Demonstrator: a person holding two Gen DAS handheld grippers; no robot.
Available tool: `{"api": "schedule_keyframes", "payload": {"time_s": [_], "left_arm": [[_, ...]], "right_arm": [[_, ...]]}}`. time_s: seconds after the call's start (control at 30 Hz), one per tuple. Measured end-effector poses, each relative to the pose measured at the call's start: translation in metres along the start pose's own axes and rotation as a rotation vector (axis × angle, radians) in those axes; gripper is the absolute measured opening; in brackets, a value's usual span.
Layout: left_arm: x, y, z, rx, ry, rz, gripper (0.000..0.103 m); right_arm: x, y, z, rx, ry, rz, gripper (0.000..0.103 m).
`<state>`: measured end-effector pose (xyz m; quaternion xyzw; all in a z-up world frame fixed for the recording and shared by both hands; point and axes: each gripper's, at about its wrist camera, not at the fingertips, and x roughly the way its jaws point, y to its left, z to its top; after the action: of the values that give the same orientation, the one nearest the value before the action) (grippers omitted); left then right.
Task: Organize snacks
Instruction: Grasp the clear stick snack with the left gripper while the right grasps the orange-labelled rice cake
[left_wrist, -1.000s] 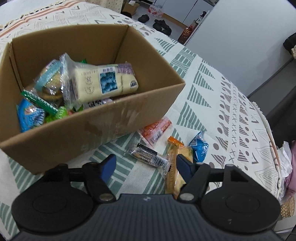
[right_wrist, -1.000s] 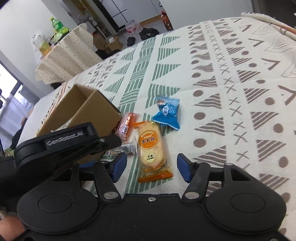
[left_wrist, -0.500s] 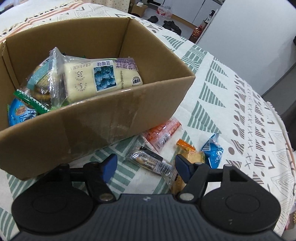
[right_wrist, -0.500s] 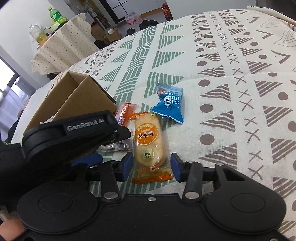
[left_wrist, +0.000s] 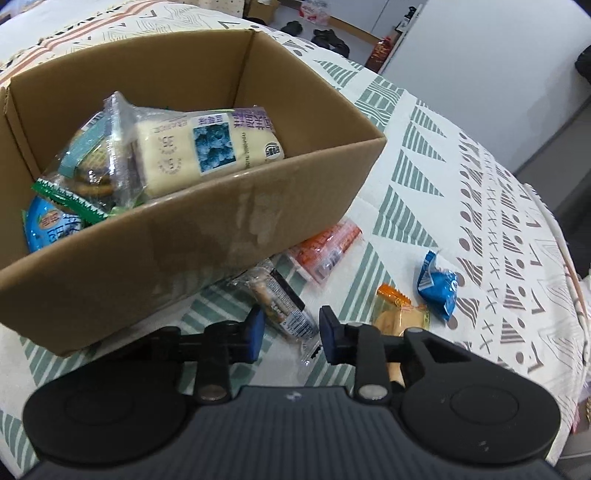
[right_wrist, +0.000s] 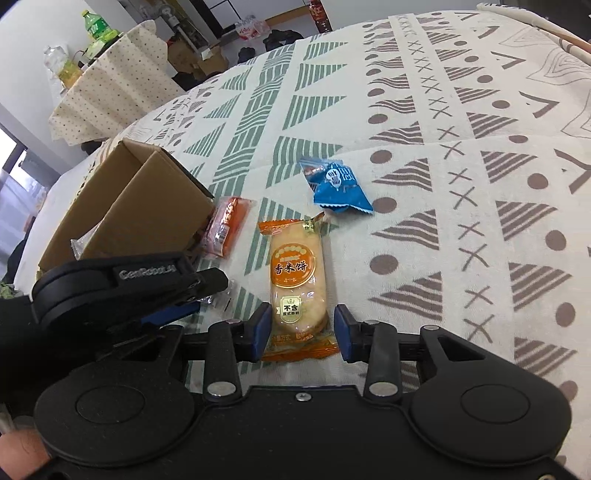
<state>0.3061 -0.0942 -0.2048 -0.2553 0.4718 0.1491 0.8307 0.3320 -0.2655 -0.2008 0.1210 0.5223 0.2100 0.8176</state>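
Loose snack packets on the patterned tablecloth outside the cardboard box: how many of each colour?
Orange rice-cracker packet: 1
Orange-red clear-ended packet: 1
Blue crinkled packet: 1
Clear packet with black label: 1
Total: 4

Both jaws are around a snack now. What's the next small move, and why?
Probably finish closing both before lifting. The jaws have just been closing: the left gripper straddles the clear-wrapped biscuit bar, the right gripper the orange rice cracker, and both packets lie on the tablecloth beside the cardboard box.
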Motion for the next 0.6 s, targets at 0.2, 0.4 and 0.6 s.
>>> {"api": "schedule_keyframes", "payload": {"time_s": [0.2,0.4,0.6], "left_arm": [[-0.012,0.01,-0.003,0.027,0.005,-0.032,0.03],[-0.028,0.013,-0.002,0.05,-0.001,-0.033,0.03],[-0.049,0.009,-0.003,0.091,-0.029,-0.053,0.03]], "right_arm": [[0.003,0.003,0.001,-0.011,-0.043,0.0,0.05],[0.011,0.012,-0.001,-0.071,-0.068,-0.038,0.056],[-0.001,0.008,-0.001,-0.026,-0.059,-0.03,0.034]]}}
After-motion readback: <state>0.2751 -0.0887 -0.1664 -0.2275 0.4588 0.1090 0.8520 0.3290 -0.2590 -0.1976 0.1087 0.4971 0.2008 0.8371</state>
